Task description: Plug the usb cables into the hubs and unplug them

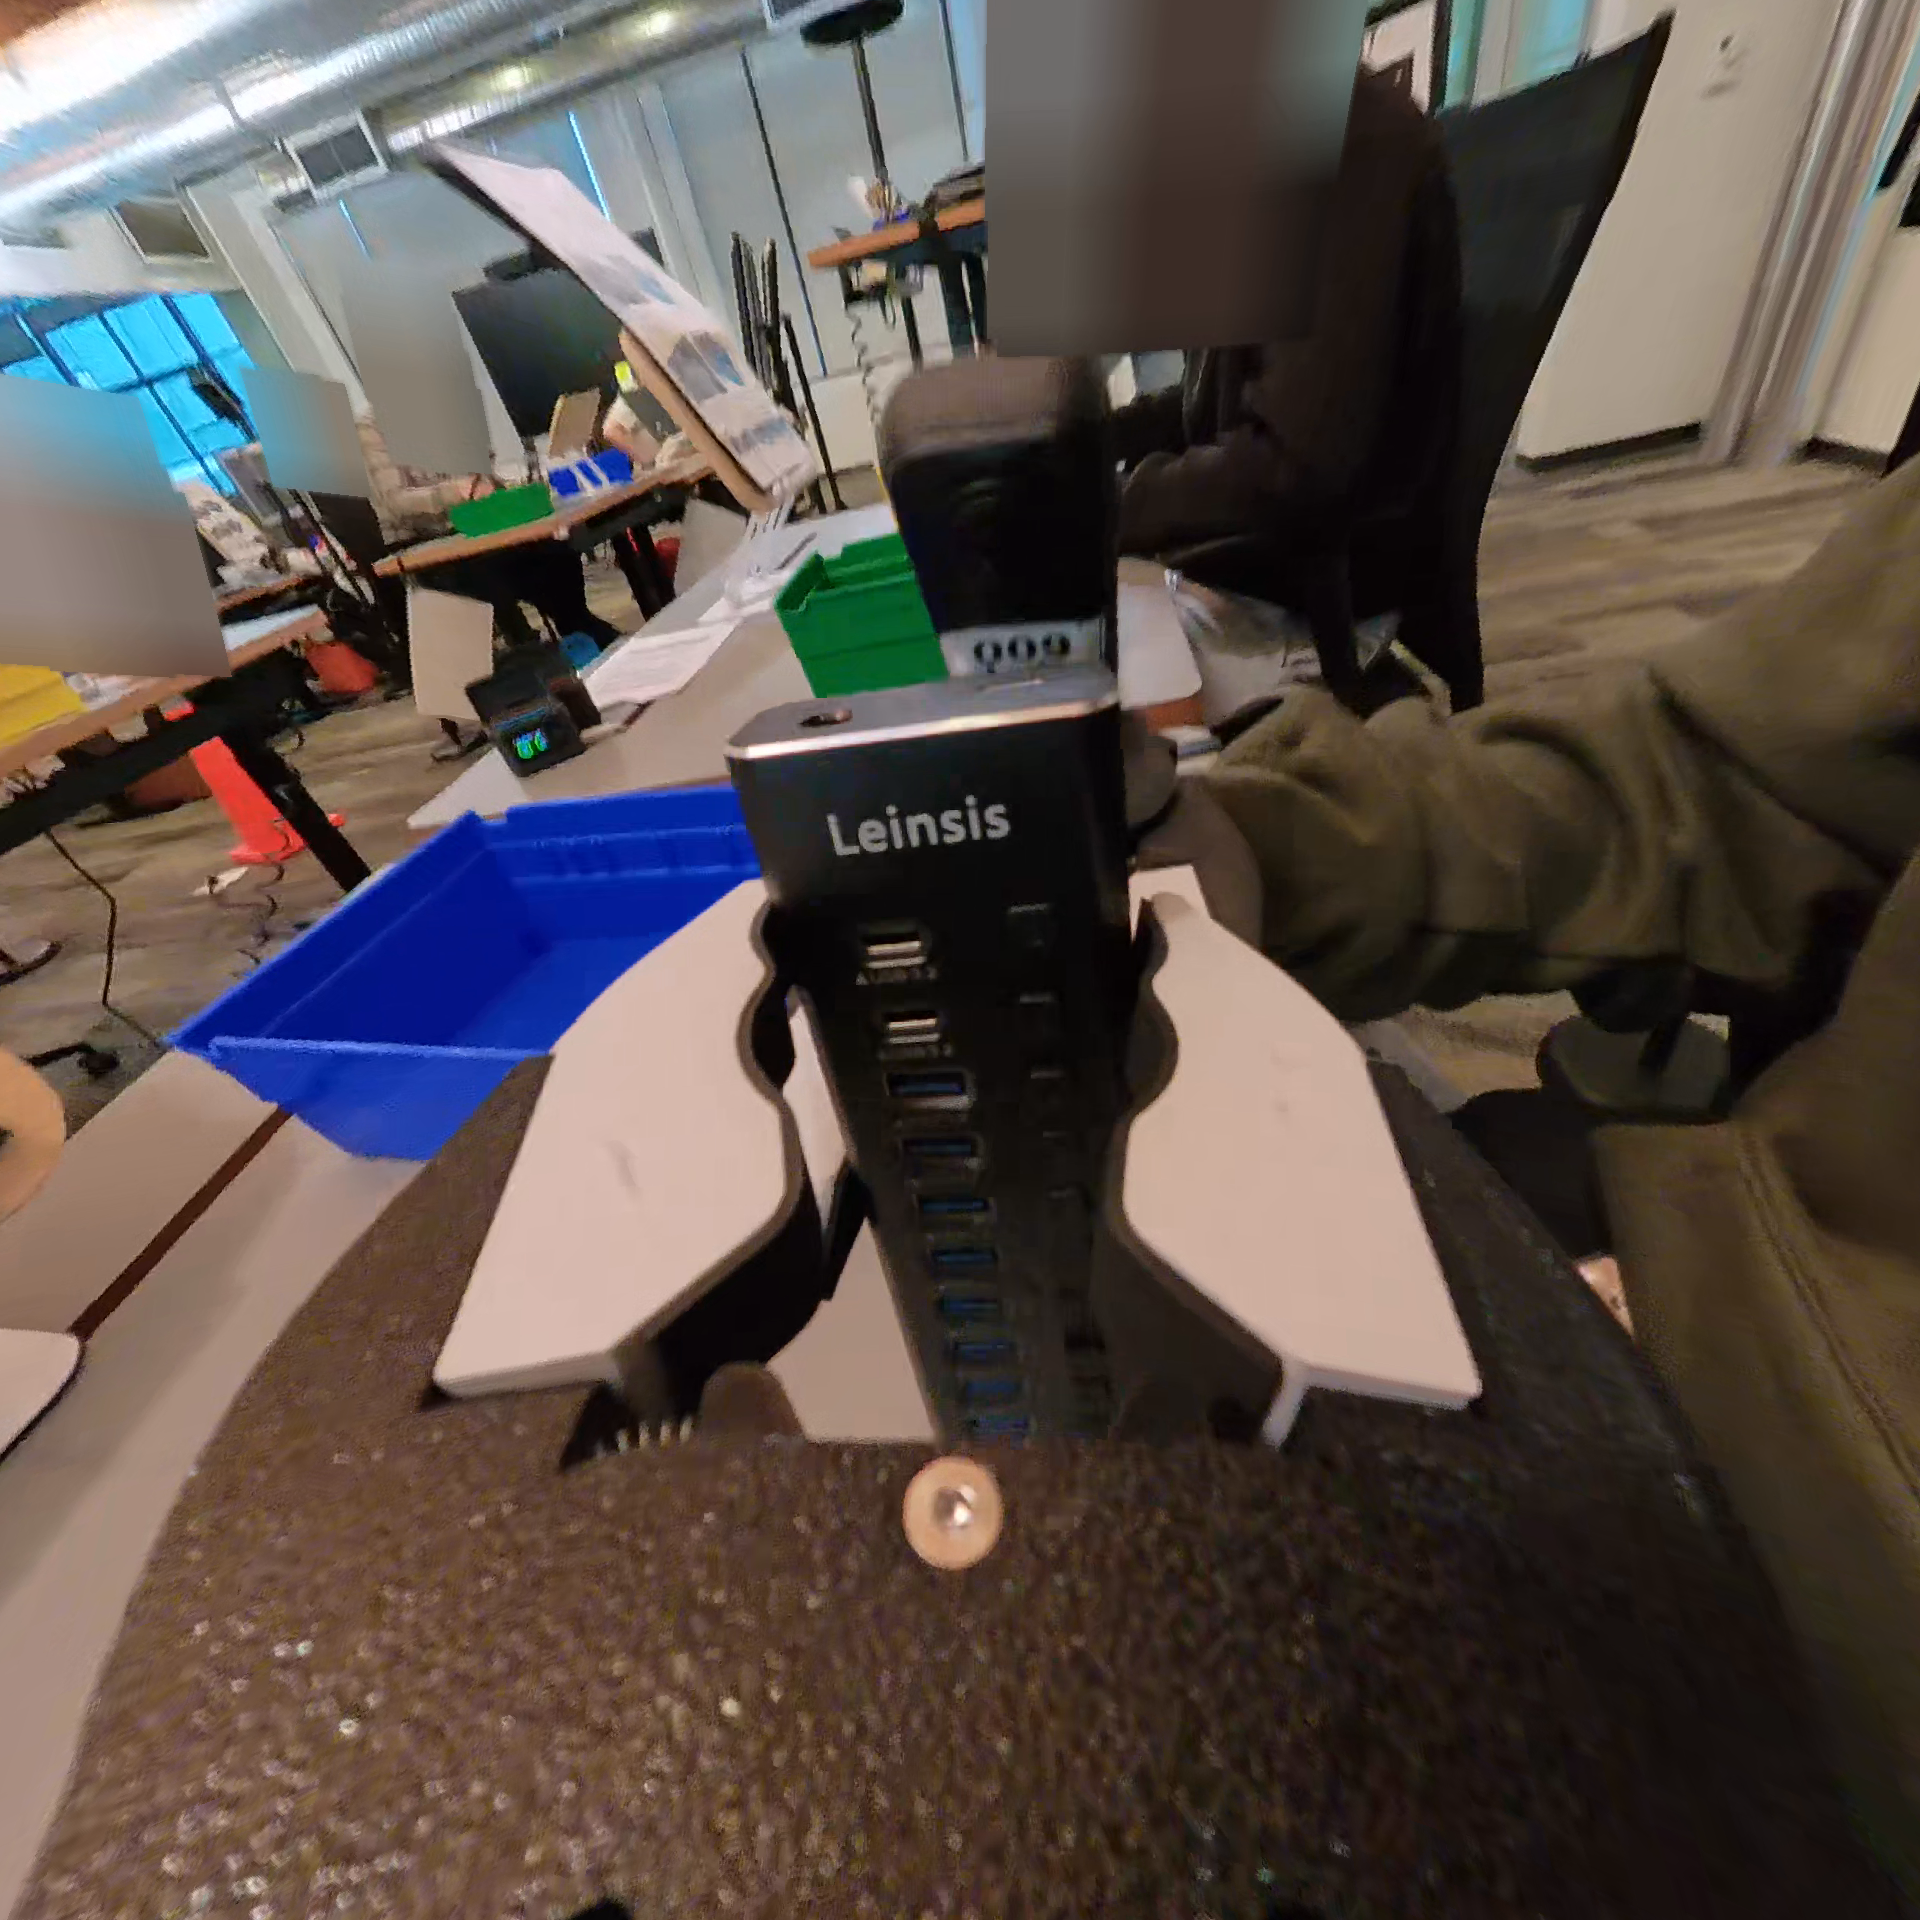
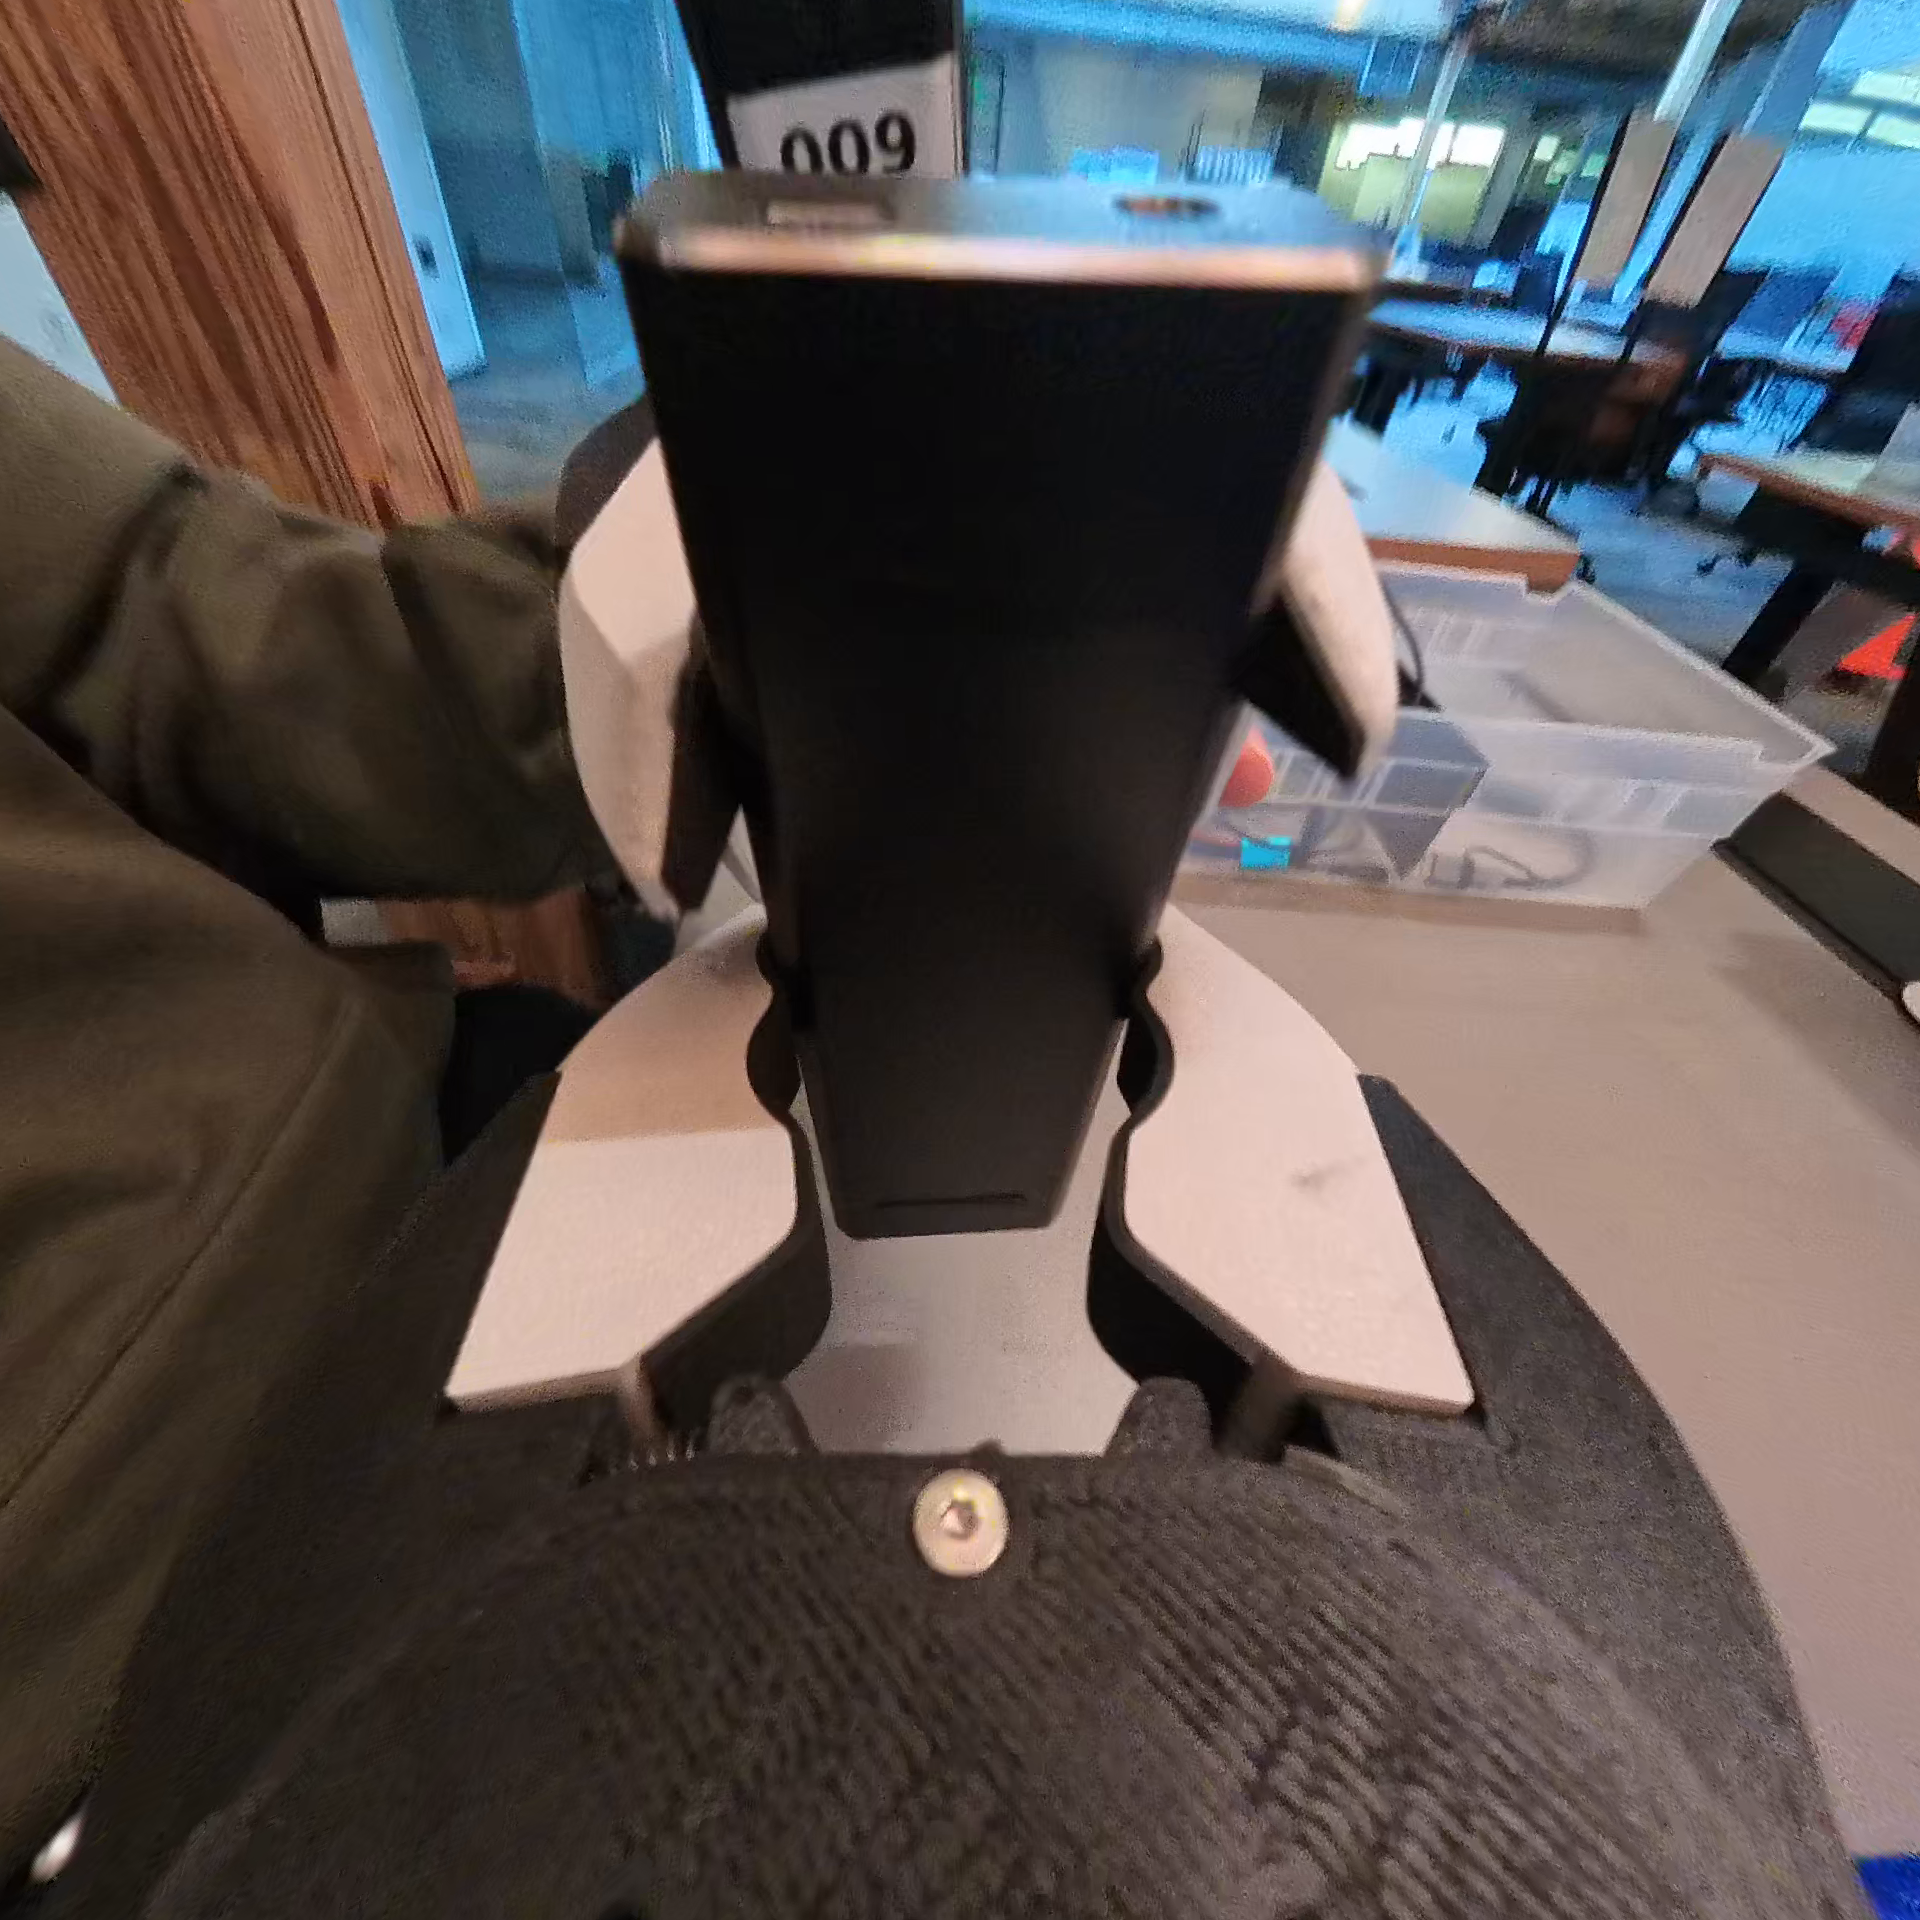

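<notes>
A black multi-port USB hub (image 1: pixel 925 831) stands upright, held off the table. Its face with a row of blue and white ports faces the left wrist view; its plain back (image 2: pixel 977 623) faces the right wrist view. My left gripper (image 1: pixel 961 925) is shut on the hub's sides. My right gripper (image 2: pixel 961 956) is shut on the same hub from the opposite side. The left gripper's white fingers (image 2: pixel 613 665) show farther up the hub in the right wrist view. The right gripper's black body (image 1: pixel 997 499) shows behind the hub in the left wrist view. No USB cable is in view.
An open blue bin (image 1: pixel 416 997) sits left of the hub, a green bin (image 1: pixel 862 623) behind it. A clear plastic box (image 2: pixel 1558 748) stands on the grey table (image 2: pixel 1558 1091). A person's olive sleeve (image 1: pixel 1507 831) is close on the right.
</notes>
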Motion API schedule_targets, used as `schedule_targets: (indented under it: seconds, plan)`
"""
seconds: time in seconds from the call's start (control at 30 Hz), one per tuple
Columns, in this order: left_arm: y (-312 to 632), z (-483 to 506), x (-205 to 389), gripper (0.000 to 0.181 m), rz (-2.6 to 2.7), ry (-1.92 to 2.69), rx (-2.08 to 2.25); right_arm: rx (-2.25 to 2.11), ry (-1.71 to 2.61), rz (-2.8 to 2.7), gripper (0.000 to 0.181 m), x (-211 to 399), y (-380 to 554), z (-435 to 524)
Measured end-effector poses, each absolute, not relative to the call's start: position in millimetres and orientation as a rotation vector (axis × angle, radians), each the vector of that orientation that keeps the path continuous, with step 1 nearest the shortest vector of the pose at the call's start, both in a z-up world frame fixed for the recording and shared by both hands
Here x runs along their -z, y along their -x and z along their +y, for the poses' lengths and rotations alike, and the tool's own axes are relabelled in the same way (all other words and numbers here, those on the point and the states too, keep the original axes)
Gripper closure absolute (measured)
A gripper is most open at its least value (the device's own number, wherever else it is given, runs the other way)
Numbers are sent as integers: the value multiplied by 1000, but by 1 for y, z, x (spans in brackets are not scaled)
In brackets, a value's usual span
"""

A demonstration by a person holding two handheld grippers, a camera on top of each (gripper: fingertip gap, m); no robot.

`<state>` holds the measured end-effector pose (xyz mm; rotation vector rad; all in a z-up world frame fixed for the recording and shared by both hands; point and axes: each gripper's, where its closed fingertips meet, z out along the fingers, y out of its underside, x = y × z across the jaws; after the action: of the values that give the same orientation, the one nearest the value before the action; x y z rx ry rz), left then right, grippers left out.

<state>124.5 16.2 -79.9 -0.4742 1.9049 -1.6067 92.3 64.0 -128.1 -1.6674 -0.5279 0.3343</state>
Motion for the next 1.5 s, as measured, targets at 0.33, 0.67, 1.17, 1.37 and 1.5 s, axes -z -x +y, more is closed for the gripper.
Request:
schedule_targets:
  seconds: [0.33,0.67,1.17,1.37,1.5]
  plan:
    - [-129,34,50,119,1854,506,1683,-387,1589,-393,121,135,-100,78]
    - [-125,46,61,119,1803,493,1726,-384,1546,-354,121,146,-98,87]
    - [-138,53,85,109,1836,606,1799,-428,1574,-305,121,172,-110,88]
    - [-142,60,85,105,1746,662,1861,-494,1525,-306,120,170,-116,84]
    - [-144,56,105,104,1823,696,1798,-543,1489,-293,120,166,-120,82]
